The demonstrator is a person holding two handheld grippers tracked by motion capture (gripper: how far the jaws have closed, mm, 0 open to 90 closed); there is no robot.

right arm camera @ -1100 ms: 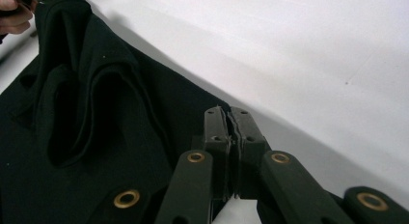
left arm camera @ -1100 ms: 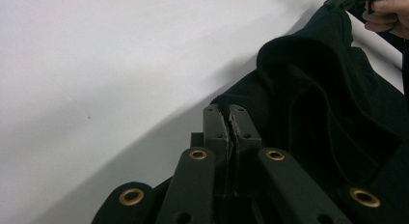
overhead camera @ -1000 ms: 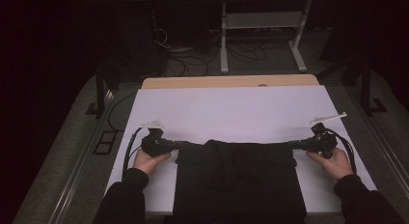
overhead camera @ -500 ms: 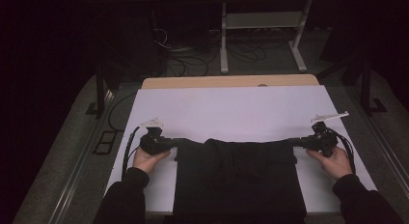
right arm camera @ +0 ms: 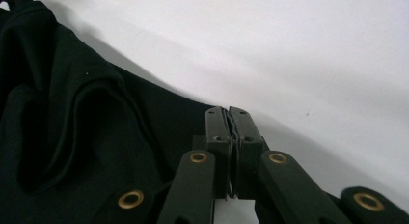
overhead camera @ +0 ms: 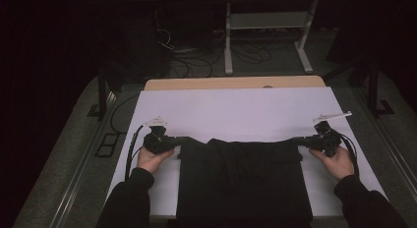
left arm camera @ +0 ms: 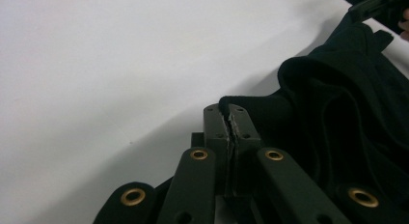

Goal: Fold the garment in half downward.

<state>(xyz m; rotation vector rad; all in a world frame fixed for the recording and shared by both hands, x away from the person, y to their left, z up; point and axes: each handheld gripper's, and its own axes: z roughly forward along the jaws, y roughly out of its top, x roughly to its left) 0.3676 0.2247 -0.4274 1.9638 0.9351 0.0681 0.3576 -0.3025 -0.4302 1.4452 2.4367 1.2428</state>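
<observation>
Little is changed since a second ago: cloth (overhead camera: 244,184) is kept stretched flat on worktop (overhead camera: 236,110), each far corner clamped by left hand-held gripper (overhead camera: 183,139) and right hand-held gripper (overhead camera: 298,140), fold pending.

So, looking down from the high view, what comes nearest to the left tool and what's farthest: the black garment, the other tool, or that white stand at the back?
1. black garment: pinched in the left tool, at its corner.
2. right tool: across the table, at the garment's other corner.
3. white stand: on the floor beyond the table's far edge.
</observation>
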